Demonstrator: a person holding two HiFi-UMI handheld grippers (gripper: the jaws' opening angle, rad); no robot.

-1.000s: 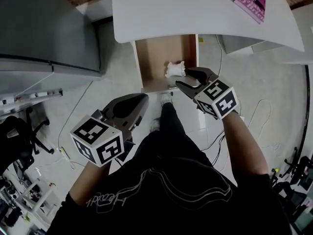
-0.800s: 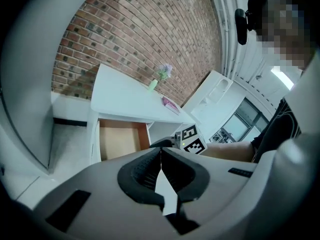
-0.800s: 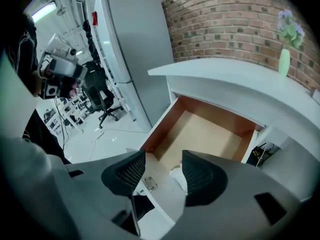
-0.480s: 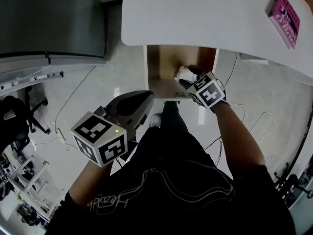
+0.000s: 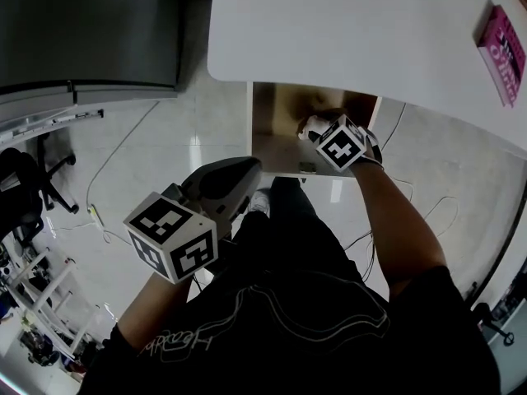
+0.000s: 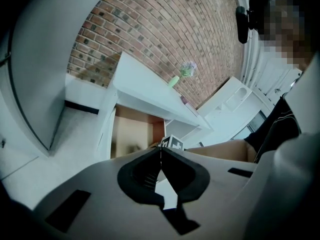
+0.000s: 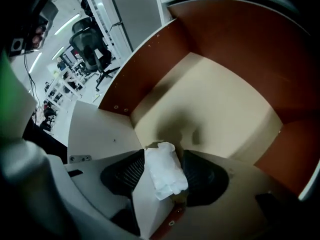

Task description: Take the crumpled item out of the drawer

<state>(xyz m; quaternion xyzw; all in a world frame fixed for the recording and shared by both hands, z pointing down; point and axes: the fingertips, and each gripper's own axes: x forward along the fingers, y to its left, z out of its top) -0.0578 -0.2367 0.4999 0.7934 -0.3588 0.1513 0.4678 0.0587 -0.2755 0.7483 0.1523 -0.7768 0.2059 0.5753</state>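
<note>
The small crumpled white paper wad (image 7: 165, 170) is lying in the open brown wooden drawer (image 7: 220, 99), between the opening jaws of the right gripper (image 7: 162, 184), not pressed. It is being judged light and soft, best pinched mid-body. The left gripper (image 6: 161, 159), clenched and empty, is being shown clearly only in its own view
</note>
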